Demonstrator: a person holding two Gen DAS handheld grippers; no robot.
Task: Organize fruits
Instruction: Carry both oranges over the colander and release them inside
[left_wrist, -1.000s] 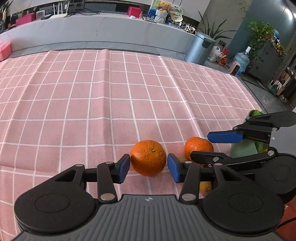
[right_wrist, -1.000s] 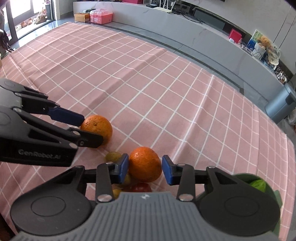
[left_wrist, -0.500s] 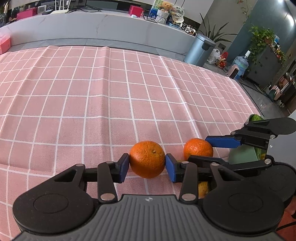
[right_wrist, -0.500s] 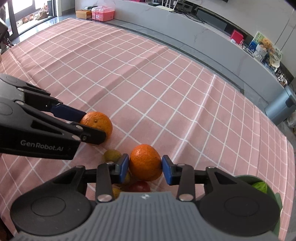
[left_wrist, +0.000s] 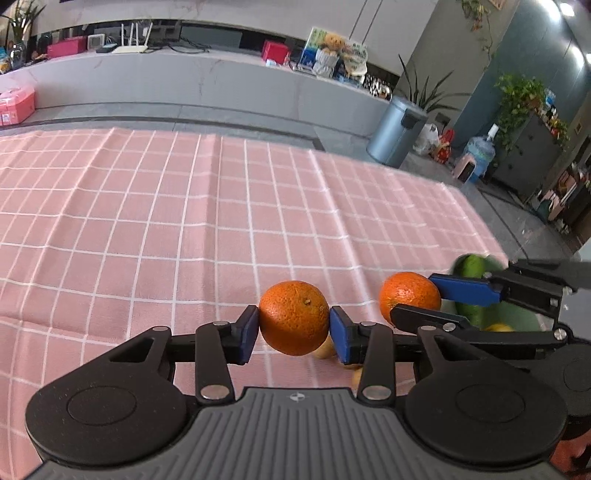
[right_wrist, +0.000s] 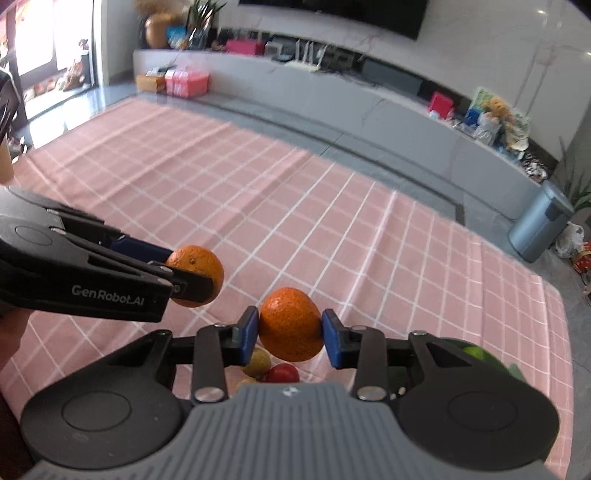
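My left gripper (left_wrist: 293, 328) is shut on an orange (left_wrist: 294, 317), its blue pads pressed on both sides, and holds it above the pink checked cloth (left_wrist: 184, 229). The right wrist view shows that gripper (right_wrist: 184, 275) and its orange (right_wrist: 199, 267) at the left. My right gripper (right_wrist: 290, 334) is shut on a second orange (right_wrist: 290, 323), also off the cloth. In the left wrist view the right gripper (left_wrist: 421, 299) and its orange (left_wrist: 408, 295) sit at the right. Small fruits lie below: a yellow-green one (right_wrist: 258, 362) and a red one (right_wrist: 282, 373).
A green bowl (left_wrist: 517, 314) with a green fruit (left_wrist: 469, 267) and a yellow fruit (left_wrist: 498, 328) stands at the cloth's right edge. Beyond the cloth are a grey floor, a long grey bench (left_wrist: 221, 85) and a metal bin (left_wrist: 397, 131).
Both grippers closed onto their oranges and lifted them off the cloth. The views now sit higher, and small fruits show beneath the oranges.
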